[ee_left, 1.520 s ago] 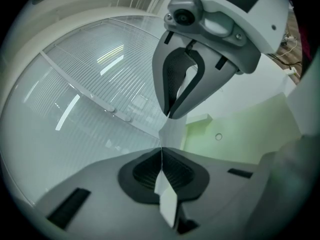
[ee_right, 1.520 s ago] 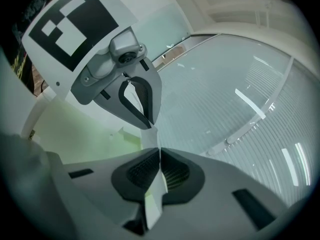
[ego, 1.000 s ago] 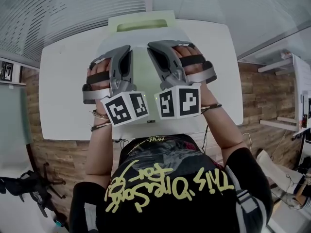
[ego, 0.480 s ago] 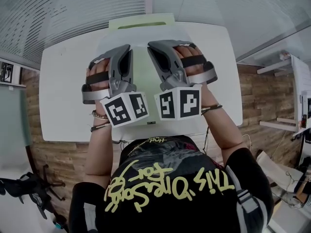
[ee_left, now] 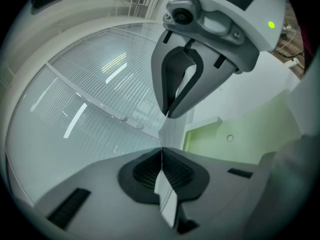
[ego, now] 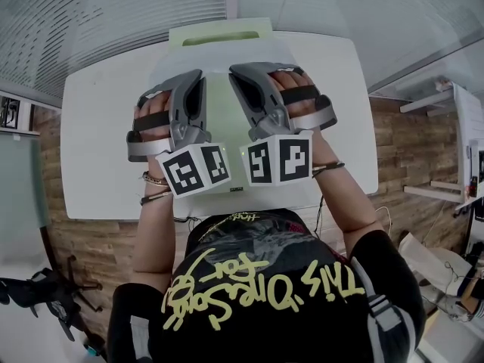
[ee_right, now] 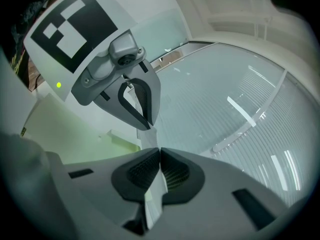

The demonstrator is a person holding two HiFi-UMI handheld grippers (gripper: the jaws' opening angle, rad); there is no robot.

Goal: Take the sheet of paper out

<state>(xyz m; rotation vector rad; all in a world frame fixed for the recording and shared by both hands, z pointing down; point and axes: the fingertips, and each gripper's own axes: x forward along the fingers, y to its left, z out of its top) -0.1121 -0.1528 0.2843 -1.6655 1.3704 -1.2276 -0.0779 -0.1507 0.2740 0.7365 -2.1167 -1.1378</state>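
Spreading across most of the head view, the white table [ego: 98, 142] carries a pale green folder [ego: 253, 32], which lies flat with a slotted handle at its far end and runs back toward the person beneath the two tools. The left gripper [ee_left: 161, 150] and the right gripper [ee_right: 159, 150] hang side by side over the folder, tips pointing away from the person. Each is clenched, its ribbed pads meeting at the tip with nothing caught between them. Neither tip appears to touch the folder.

The sheet of paper itself shows in no view. It is most likely inside the folder, so its exact place and the side it would come out from cannot be told.

A single sheet should be very light and limp, thin enough that pads pressed flat on it would slide instead of catching it. It would also crease or tear if pulled at an angle. The best hold is probably a free edge or corner at the folder's mouth, pinched squarely and drawn out level. The folder looks light and smooth too, so it may skate on the table unless the other gripper pins it down.
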